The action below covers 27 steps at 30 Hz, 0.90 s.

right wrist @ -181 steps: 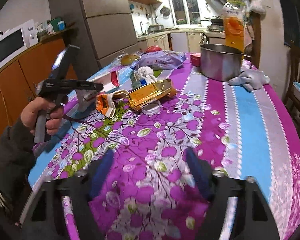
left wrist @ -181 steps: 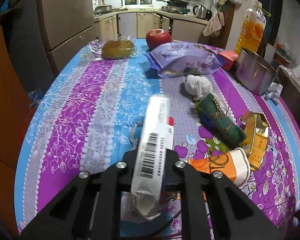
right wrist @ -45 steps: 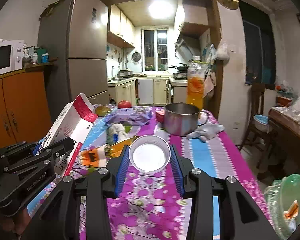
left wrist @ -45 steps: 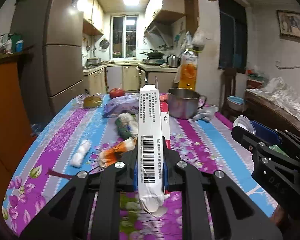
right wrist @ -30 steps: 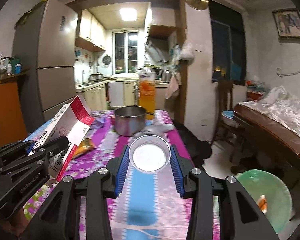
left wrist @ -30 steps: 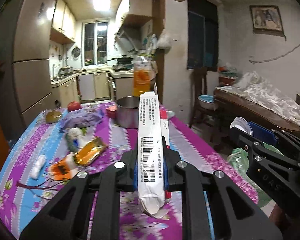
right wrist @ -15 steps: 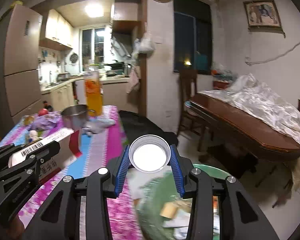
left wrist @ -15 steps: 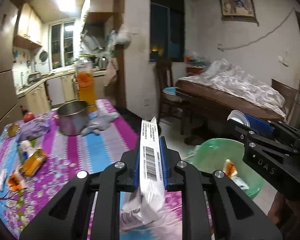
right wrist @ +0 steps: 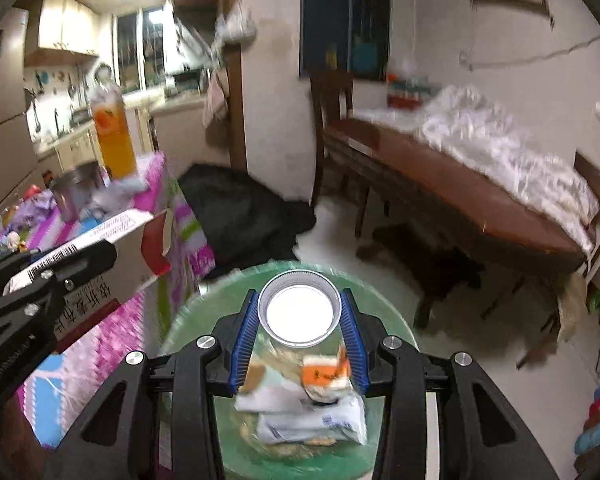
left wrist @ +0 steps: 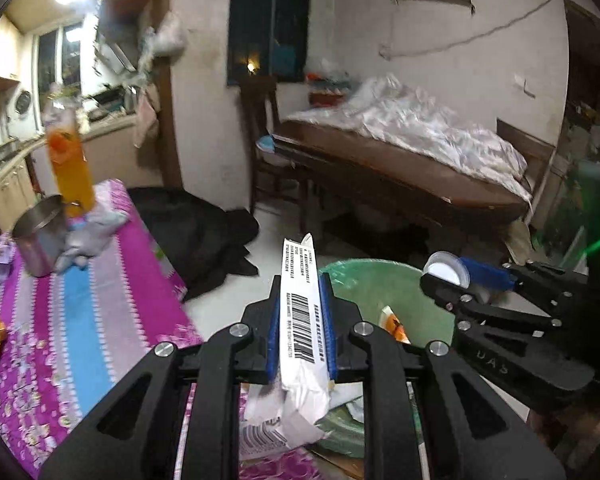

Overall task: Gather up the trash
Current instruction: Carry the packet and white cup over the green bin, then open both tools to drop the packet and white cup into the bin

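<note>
Bed with white crumpled sheet along the far wall; dark bundle on the floor between it and the worktop

Worktop, purple/blue floral cloth, carries a steel pot, an orange drink bottle behind it, a grey glove touching the pot

Green bin on the floor just beside the worktop corner; wrappers and an orange-white scrap lie inside

Left tongs: blue pads pressed on a long white carton, barcode side facing the camera, red end flap seen in the right wrist view. Carton held in the air near the bin rim

Right tongs: pinching a round white lid by its edges, directly above the bin opening
</note>
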### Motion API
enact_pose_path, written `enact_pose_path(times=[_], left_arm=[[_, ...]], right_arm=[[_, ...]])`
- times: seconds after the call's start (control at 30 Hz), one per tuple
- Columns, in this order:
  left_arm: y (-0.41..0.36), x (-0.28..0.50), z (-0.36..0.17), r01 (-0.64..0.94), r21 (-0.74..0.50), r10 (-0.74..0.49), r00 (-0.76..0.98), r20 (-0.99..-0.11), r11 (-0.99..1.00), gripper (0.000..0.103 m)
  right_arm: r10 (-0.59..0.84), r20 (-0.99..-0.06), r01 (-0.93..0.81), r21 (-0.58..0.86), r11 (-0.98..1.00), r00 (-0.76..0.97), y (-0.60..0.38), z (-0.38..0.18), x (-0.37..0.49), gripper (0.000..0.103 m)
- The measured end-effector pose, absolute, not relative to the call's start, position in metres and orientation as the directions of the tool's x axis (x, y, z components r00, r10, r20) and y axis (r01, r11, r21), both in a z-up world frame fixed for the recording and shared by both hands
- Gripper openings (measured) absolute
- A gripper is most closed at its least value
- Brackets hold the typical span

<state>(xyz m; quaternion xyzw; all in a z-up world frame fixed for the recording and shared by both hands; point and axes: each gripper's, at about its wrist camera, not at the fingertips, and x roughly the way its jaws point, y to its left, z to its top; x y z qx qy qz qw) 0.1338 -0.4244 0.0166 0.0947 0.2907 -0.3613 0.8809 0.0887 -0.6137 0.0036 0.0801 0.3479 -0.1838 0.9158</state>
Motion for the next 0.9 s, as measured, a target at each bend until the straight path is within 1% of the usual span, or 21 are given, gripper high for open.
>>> enact_pose_path(times=[0.17, 0.33, 0.6, 0.9], left_arm=[[-0.454, 0.156, -0.013, 0.725, -0.069, -0.553, 0.457, -0.697, 0.685, 0.016], [-0.467, 0.169, -0.037, 0.735, -0.070, -0.511, 0.397, -0.762, 0.675, 0.015], [-0.470, 0.172, -0.048, 0.741, -0.071, -0.497, 0.373, -0.784, 0.668, 0.015], [-0.479, 0.171, -0.045, 0.753, -0.076, -0.513, 0.367, -0.776, 0.654, 0.015]], right_arm=[[-0.228, -0.764, 0.396, 0.040, 0.917, 0.604, -0.641, -0.029, 0.105, 0.041], [-0.215, -0.805, 0.409, 0.037, 0.912, 0.553, -0.659, -0.045, 0.118, 0.041], [-0.186, -0.835, 0.416, 0.055, 0.908, 0.517, -0.656, -0.065, 0.114, 0.041], [-0.188, -0.828, 0.411, 0.055, 0.910, 0.528, -0.650, -0.065, 0.111, 0.041]])
